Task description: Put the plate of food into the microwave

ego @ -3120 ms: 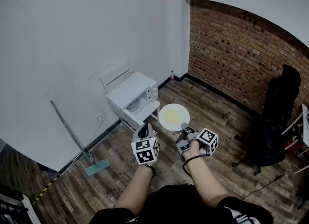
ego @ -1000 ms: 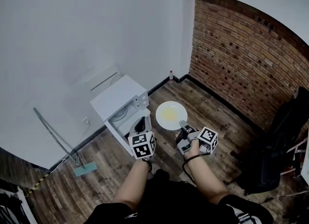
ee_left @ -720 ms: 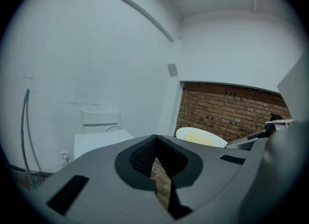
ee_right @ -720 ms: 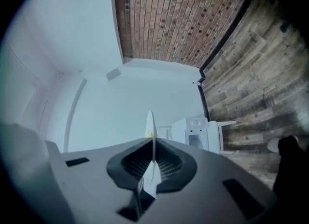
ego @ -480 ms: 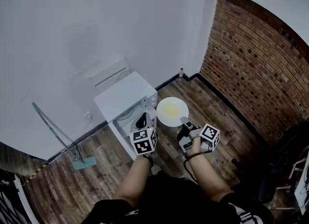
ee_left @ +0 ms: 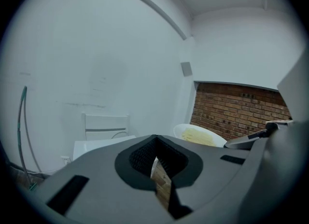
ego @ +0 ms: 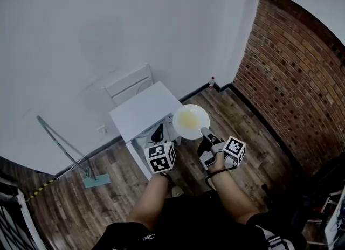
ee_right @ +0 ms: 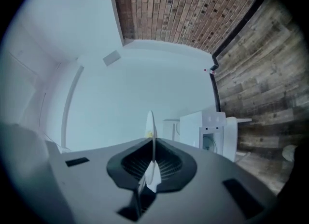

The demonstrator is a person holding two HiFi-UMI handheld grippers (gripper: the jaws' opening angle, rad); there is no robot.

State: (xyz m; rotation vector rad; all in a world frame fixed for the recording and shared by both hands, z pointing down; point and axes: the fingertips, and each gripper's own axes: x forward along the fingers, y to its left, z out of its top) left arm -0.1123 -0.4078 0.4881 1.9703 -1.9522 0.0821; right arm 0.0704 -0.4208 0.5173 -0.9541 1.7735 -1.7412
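A white plate [ego: 191, 120] with yellow food hangs level over the front right corner of the white microwave [ego: 144, 111]. My right gripper [ego: 205, 132] is shut on its near rim. In the right gripper view the plate [ee_right: 151, 131] shows edge-on between the jaws, with the microwave [ee_right: 210, 127] beyond. My left gripper [ego: 157, 134] hovers in front of the microwave, left of the plate; its jaws are together with nothing between them. The left gripper view shows the plate [ee_left: 199, 134] to the right and the microwave's top [ee_left: 99, 145] ahead. I cannot tell whether the microwave's door stands open.
The microwave sits on a low white stand against the white wall, with a white slatted frame [ego: 129, 84] behind it. A mop [ego: 67, 154] leans on the wall to the left. A small bottle [ego: 212, 82] stands in the corner by the brick wall [ego: 291, 71]. The floor is wood planks.
I have come closer to the microwave. The plate, still in the right gripper, now overlaps its front right corner. The left gripper stays shut and has closed in on the microwave's front.
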